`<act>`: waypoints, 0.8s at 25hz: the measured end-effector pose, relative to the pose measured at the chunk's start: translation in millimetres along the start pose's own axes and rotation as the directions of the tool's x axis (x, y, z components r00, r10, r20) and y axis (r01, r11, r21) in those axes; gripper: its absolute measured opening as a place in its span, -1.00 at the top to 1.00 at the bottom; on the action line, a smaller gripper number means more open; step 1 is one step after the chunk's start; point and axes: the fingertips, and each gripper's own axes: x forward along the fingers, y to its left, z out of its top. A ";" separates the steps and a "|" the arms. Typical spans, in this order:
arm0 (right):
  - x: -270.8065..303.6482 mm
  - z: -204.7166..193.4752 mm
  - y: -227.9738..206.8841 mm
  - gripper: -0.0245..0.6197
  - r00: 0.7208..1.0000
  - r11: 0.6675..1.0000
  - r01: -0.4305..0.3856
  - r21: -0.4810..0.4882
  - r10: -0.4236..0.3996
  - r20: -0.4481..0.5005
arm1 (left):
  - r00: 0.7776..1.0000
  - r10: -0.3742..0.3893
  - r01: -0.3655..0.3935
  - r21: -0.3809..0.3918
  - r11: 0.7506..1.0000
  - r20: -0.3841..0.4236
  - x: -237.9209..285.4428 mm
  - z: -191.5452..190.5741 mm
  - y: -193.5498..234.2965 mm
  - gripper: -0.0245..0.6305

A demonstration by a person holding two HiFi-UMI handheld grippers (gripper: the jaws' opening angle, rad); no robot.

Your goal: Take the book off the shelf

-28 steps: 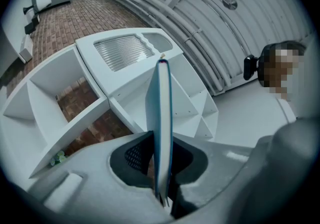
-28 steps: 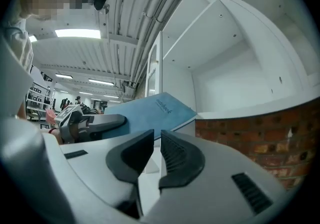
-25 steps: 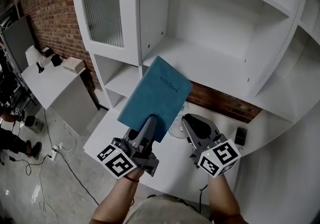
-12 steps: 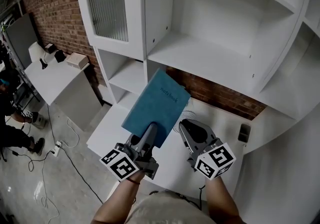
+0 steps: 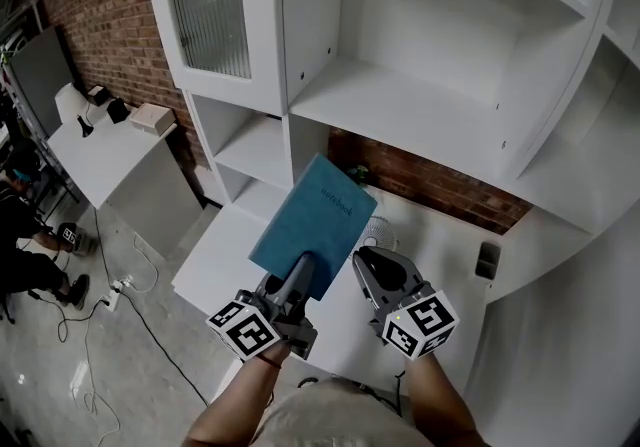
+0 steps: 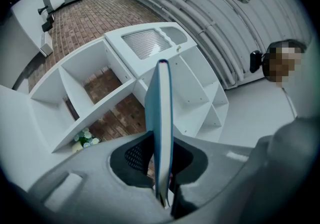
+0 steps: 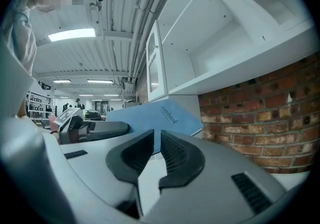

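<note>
A teal blue notebook (image 5: 312,223) is out of the white shelf unit (image 5: 400,105) and hangs in front of it, above the white desk top (image 5: 225,250). My left gripper (image 5: 300,273) is shut on its near lower edge. In the left gripper view the notebook (image 6: 162,113) stands edge-on between the dark pads (image 6: 134,158). My right gripper (image 5: 368,261) floats just right of the notebook and does not touch it. Its jaws (image 7: 156,140) stand almost together with nothing between them. Past them, in the right gripper view, lie the notebook cover (image 7: 150,117) and the left gripper (image 7: 95,129).
The shelf compartments above are bare. A glass-fronted cabinet door (image 5: 210,15) is at upper left. A small round ornament (image 5: 378,232) and a dark object (image 5: 486,260) sit on the desk by the brick wall (image 5: 440,185). A side table (image 5: 110,160) and floor cables lie left.
Both grippers have sunk, and the notebook has come down with the left one, further below the shelf and closer to the desk. The grip has not changed.
</note>
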 end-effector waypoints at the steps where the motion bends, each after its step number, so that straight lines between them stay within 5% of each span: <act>1: -0.4 -2.4 0.4 0.76 1.000 1.000 -0.002 -0.002 0.002 -0.001 | 1.000 -0.001 0.001 -0.001 1.000 -0.002 0.1 -2.5 0.7 0.79; 20: -0.9 -51.6 7.5 0.76 0.999 0.999 -0.039 0.001 0.039 -0.008 | 0.999 0.036 -0.038 -0.070 0.997 -0.025 -12.7 -42.9 38.9 0.78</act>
